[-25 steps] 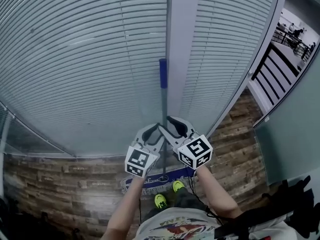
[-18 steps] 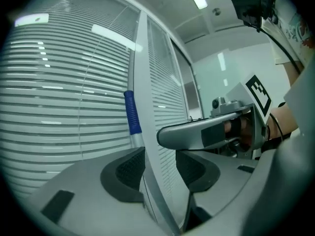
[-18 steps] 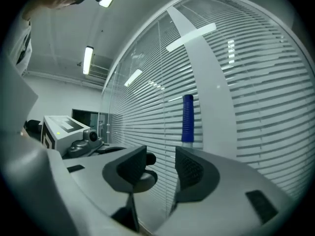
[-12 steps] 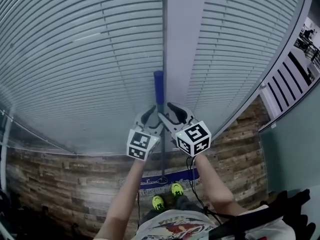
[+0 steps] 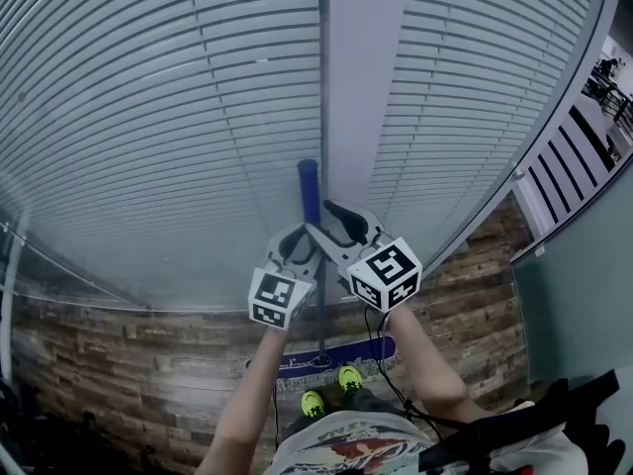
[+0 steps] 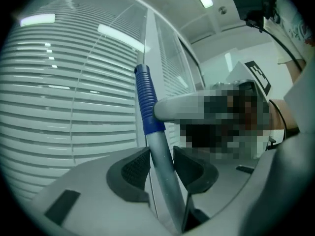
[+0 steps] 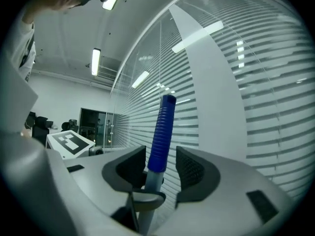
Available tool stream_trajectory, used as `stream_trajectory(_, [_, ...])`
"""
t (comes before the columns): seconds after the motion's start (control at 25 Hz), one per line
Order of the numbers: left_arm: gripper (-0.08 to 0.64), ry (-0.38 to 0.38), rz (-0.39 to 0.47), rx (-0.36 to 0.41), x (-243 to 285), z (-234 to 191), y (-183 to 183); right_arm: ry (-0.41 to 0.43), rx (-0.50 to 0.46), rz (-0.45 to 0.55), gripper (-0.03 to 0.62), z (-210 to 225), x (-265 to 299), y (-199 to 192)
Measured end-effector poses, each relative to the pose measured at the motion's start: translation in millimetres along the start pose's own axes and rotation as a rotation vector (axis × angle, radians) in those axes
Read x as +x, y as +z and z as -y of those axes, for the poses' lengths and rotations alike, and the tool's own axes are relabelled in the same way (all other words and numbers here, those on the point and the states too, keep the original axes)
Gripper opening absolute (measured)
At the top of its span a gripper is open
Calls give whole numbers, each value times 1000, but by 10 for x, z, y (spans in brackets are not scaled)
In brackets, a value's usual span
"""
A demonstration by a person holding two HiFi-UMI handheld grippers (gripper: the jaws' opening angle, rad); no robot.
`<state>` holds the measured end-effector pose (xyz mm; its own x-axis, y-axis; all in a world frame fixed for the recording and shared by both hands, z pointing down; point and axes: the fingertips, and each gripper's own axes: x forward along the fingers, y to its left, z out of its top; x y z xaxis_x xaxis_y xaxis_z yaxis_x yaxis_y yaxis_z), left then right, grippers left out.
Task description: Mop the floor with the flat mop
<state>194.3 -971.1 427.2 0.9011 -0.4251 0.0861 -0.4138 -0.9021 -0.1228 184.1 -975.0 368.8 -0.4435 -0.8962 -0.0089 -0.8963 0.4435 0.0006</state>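
Stands the flat mop [image 5: 320, 330] upright at frame centre before the slatted blinds [image 5: 148, 117], its blue head [image 5: 346, 354] flat on the plank floor [image 5: 129, 364] low in the frame, just above two green shoes [image 5: 350, 375]. Rings the silver pole [image 6: 165, 181] with the left claw [image 6: 158, 163], just now narrowing, one pad touching and a sliver left at the other, so not clenched. Surrounds the lower end of the blue grip [image 7: 161, 132] with the right claw [image 7: 161, 163], released after easing wider, a gap showing beside the grip.

No legible text anywhere in view.
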Motion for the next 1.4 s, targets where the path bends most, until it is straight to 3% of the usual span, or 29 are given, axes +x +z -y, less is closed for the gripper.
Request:
stream_trajectory(0.2, [143, -31, 63, -2, -350, 238, 292, 29, -59, 33, 170, -371, -88, 544])
stream_trajectory(0.64, [133, -101, 154, 1, -1164, 897, 625, -16, -182, 8, 169, -1169, -549, 862])
stream_trajectory(0.88, [137, -187, 114, 78, -1522, 1375, 658, 14, -93, 58, 143, -1542, -1032, 879])
stream_trajectory(1.12, [166, -237, 145, 152, -1823, 2163, 1016, 80, -15, 109, 126, -1953, -1883, 910])
stream_trajectory(1.4, [148, -237, 174, 76, -2071, 3110, 1015, 158, -23, 122, 121, -2329, -2827, 842])
